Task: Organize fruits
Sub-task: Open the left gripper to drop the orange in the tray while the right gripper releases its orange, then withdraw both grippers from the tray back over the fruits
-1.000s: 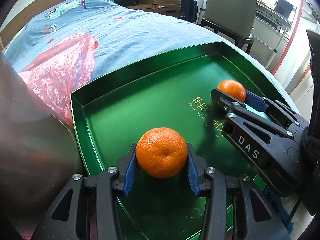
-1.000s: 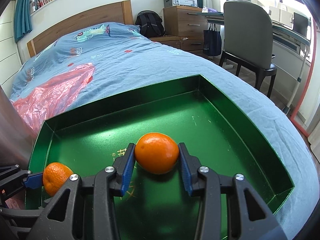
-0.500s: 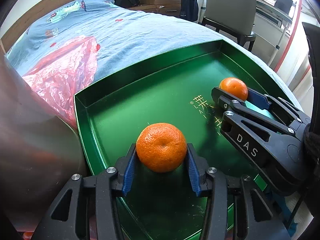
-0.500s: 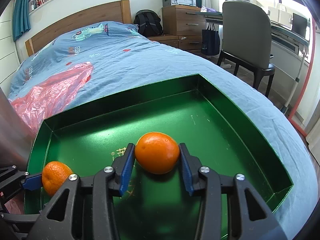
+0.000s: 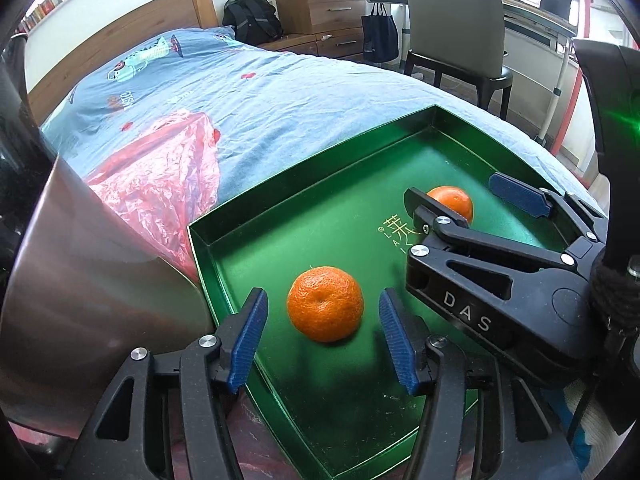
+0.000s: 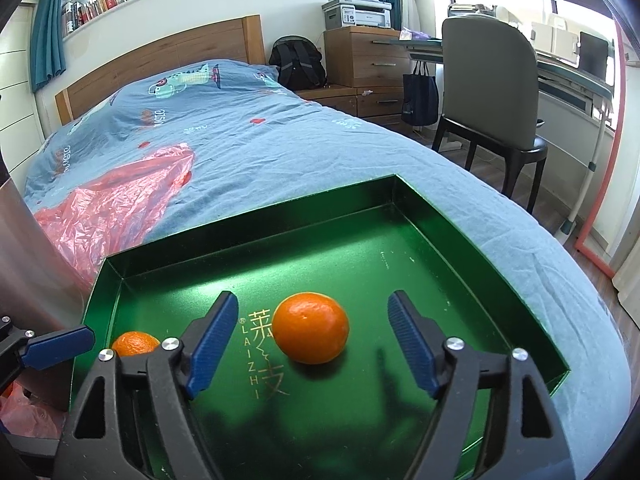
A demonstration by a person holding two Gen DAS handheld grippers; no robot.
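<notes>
1. left wrist view: the left gripper (image 5: 322, 338) has just been opening its jaws; a tangerine (image 5: 325, 303) sits between the blue pads, touching neither, released on the floor of the green tray (image 5: 256, 264).
2. right wrist view: the right gripper (image 6: 312, 342) has also just been opening and now stands wide, with a second tangerine (image 6: 311, 328) loose between its pads, near the tray's middle.
3. the tray lies on a blue bed (image 6: 240, 136), beside a red plastic bag (image 6: 112, 204).

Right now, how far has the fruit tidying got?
Two oranges, one and another, already sit in the green tray. Nothing is in hand: the left gripper and right gripper have just been opening, fingers off the fruit. No other fruit shows, so little seems left.
</notes>
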